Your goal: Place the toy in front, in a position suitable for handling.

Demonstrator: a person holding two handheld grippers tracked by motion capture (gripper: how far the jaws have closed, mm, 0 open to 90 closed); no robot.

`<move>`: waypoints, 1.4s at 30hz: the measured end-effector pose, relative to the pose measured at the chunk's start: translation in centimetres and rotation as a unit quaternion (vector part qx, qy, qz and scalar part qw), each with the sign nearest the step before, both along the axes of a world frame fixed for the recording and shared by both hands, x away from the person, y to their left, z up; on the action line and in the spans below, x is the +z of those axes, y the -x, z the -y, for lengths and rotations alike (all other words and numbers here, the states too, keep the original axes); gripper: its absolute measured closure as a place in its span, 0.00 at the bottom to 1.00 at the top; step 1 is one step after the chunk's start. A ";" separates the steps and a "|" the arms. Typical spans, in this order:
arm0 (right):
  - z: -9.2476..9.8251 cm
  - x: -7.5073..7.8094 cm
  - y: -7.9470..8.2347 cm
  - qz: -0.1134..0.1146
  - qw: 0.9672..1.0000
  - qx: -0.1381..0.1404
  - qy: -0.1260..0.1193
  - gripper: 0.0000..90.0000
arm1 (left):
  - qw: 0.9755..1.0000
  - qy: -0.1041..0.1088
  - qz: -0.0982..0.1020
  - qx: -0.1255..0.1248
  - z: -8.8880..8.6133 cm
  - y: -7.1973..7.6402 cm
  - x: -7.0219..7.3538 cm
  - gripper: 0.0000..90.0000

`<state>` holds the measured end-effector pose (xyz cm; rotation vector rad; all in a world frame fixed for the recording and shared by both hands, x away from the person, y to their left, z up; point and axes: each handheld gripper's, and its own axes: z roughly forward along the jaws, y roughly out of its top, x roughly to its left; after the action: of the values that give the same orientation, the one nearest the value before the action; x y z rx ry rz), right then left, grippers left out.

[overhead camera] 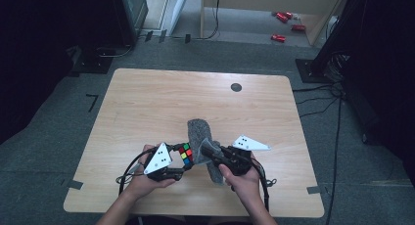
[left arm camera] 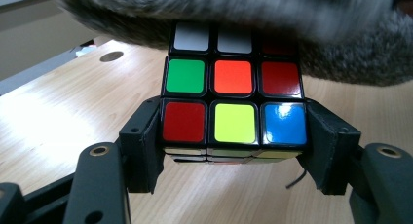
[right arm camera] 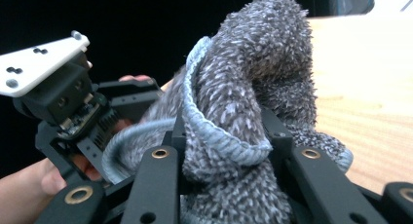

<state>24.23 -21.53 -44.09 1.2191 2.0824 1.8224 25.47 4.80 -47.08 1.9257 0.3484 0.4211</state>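
Two grips at once: left gripper [left arm camera: 234, 151] jaws clamp a puzzle cube [left arm camera: 234, 107] by its sides; right gripper [right arm camera: 229, 151] jaws pinch a grey fuzzy cloth [right arm camera: 248, 87]. Cloth drapes over the cube's top edge. Both are held just above the wooden table [overhead camera: 147, 102], near its front edge.

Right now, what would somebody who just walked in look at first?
Probably the colourful puzzle cube, clamped in the left hand-held gripper near the front edge of the wooden table. Right beside it, the fuzzy grey cloth is bunched up in the right hand-held gripper and drapes close over the cube.
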 end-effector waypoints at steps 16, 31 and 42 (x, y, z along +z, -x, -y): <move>-0.3 0.3 0.3 0.006 1.000 -0.008 0.006 0.75 | 1.000 -0.001 0.003 0.001 0.2 0.2 0.2 0.39; 0.1 0.2 0.2 -0.001 1.000 -0.012 -0.020 0.76 | 0.999 0.030 -0.015 -0.018 -0.3 0.0 0.6 0.39; 0.2 -1.0 -0.3 -0.018 1.000 -0.023 -0.002 0.77 | 0.999 0.030 -0.013 -0.010 -0.6 -0.2 0.7 0.39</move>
<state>24.50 -21.73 -45.08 1.2983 2.0532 1.7982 25.63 5.44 -46.40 1.8766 0.3547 0.3690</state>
